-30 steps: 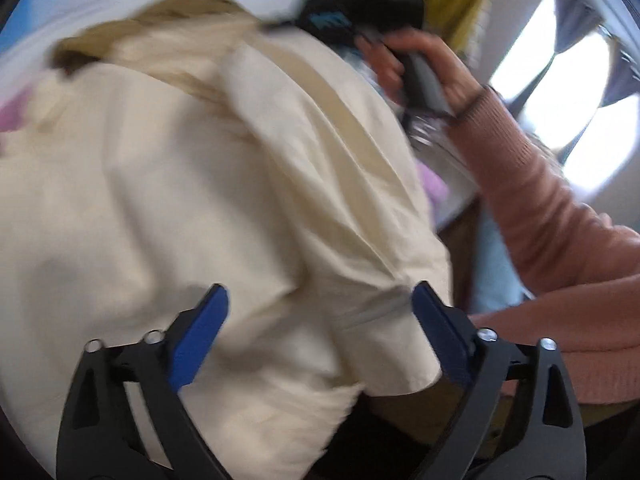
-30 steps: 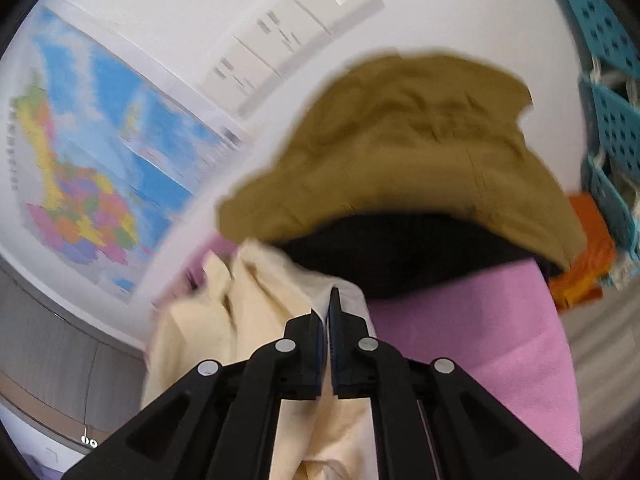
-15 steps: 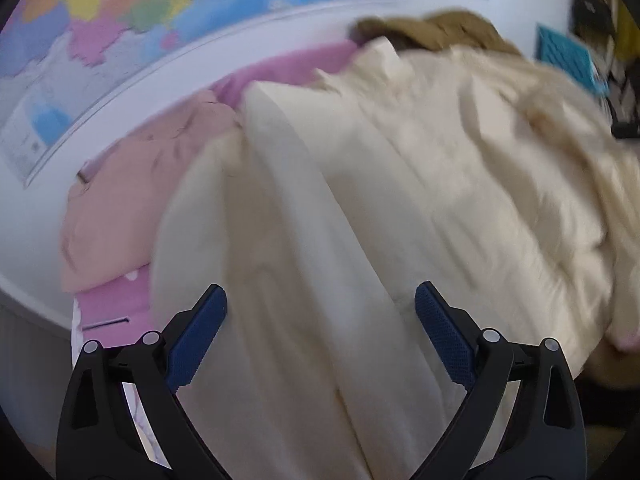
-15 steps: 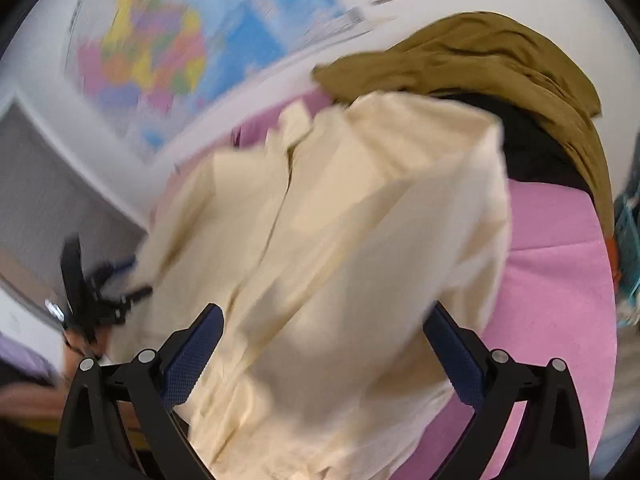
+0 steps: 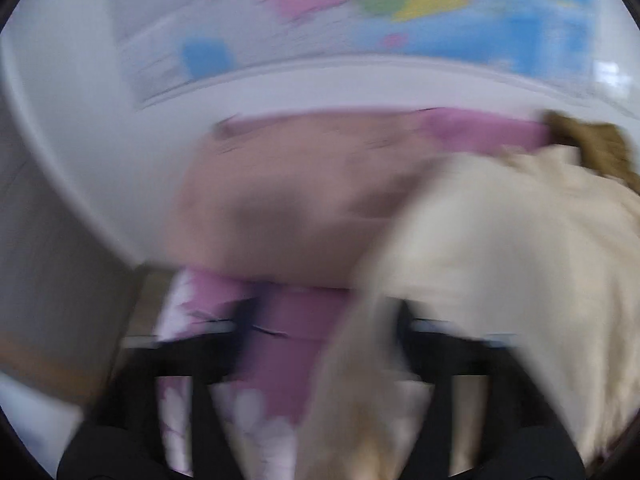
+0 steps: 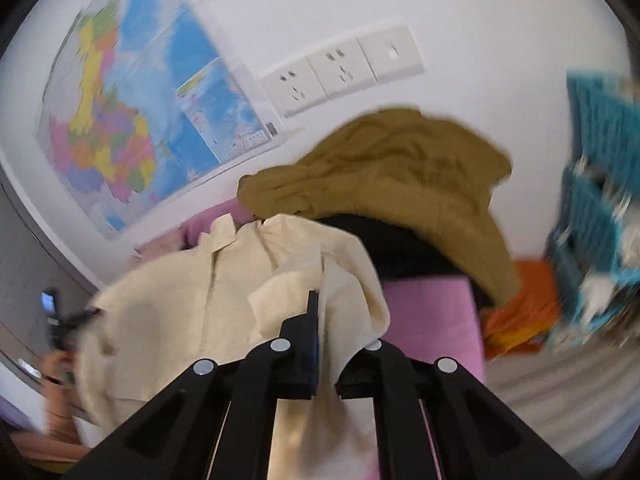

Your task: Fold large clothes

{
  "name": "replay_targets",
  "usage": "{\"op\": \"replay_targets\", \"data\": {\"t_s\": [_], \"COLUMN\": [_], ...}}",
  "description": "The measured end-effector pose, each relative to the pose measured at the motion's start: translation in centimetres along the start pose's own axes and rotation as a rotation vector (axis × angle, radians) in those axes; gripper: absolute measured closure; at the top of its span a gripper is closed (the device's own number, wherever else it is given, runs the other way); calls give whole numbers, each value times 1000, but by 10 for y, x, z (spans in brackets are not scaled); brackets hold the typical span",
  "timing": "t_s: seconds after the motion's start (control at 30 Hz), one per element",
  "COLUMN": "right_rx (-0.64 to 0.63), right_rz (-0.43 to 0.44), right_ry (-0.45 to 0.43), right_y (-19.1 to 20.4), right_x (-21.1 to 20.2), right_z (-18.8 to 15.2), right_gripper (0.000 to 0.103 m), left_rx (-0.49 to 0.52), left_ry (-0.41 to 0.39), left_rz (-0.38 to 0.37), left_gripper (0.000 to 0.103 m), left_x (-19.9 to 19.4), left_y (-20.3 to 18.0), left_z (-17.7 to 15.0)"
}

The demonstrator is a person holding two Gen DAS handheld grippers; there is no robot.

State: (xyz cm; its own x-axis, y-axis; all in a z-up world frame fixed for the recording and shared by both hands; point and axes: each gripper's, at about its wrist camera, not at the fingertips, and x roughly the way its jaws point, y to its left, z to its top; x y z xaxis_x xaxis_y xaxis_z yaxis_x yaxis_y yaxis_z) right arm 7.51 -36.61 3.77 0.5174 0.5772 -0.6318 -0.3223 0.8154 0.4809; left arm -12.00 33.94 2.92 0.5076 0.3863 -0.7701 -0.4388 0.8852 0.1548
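Observation:
A large cream shirt (image 6: 240,280) lies rumpled on a pink cover (image 6: 428,312), collar towards the wall. My right gripper (image 6: 320,304) is shut on a raised fold of the shirt near its right side, and cloth hangs over the right finger. The left wrist view is badly blurred. There the cream shirt (image 5: 500,240) fills the right side, and its left edge runs down between the fingers of my left gripper (image 5: 322,320). Those jaws stand wide apart and are closing. A hand (image 6: 56,364) holds that gripper at the far left.
An olive-brown garment (image 6: 400,168) lies on a black one (image 6: 400,248) behind the shirt. A peach-pink garment (image 5: 280,200) lies to the shirt's left. A wall map (image 6: 120,120) and sockets (image 6: 340,68) are on the wall. Teal baskets (image 6: 592,200) and orange cloth (image 6: 524,312) stand at right.
My left gripper swung from above the shirt to its left edge, facing the map wall. My right gripper opened wide, then shut on a fold of the shirt.

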Motion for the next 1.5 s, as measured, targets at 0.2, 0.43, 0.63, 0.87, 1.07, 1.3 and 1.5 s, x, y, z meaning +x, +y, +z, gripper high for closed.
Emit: {"op": "replay_targets", "data": {"t_s": [0.2, 0.43, 0.63, 0.87, 1.07, 1.3, 1.5], "right_rx": [37, -127, -344, -408, -266, -253, -125], "right_rz": [-13, 53, 189, 293, 294, 189, 22], "right_ry": [90, 51, 41, 298, 466, 178, 168], "right_y": [-17, 40, 147, 236, 223, 174, 101], "right_x": [20, -3, 2, 125, 189, 116, 129], "right_z": [-24, -19, 16, 13, -6, 27, 32], "right_gripper": [63, 98, 98, 72, 39, 30, 20], "left_rx": [-2, -16, 40, 111, 290, 400, 454], "left_ry": [-73, -193, -240, -276, -107, 137, 262], "left_rz": [14, 21, 6, -494, -764, -946, -982], "left_gripper": [27, 22, 12, 10, 10, 6, 65], "left_x": [-17, -64, -69, -94, -73, -40, -15], "left_y": [-11, -29, -49, -95, -184, -259, -280], "left_z": [-2, 8, 22, 7, -22, -50, -64]}}
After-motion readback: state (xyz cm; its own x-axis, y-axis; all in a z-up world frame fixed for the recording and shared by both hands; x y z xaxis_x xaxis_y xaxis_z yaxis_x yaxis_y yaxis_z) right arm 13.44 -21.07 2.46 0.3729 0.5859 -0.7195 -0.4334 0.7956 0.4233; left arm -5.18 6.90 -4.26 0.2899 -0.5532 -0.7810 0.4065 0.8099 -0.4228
